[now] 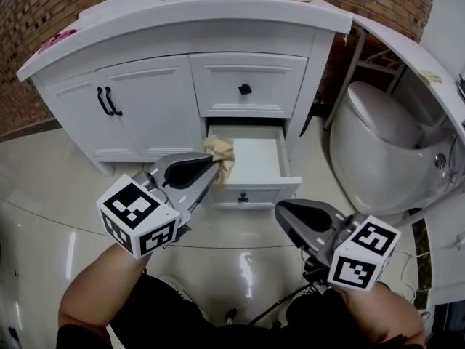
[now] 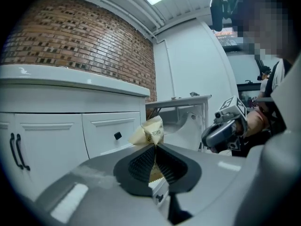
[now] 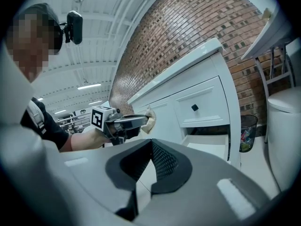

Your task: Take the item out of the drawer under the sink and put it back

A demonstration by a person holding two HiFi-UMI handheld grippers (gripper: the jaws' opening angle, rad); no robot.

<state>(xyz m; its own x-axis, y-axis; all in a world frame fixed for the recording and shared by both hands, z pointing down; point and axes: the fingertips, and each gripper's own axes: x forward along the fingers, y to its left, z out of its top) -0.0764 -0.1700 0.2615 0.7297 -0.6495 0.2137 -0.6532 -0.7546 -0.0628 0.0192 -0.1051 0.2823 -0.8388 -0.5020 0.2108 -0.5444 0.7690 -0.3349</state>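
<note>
– well, where do things stand?
– the vanity (image 1: 145,100) is ahead and its lower drawer (image 1: 251,193) stands open. my left gripper (image 1: 212,166) is clamped on the packet (image 1: 221,151), a crumpled tan thing held above the drawer's left front corner.
– and the right?
– my right gripper (image 1: 285,211) has its jaws together on nothing, low before the drawer front.
– which way to put it back?
– forward and a touch right, i'd say. the bare drawer floor lies just past my left tips, so the left is nearer.
</note>
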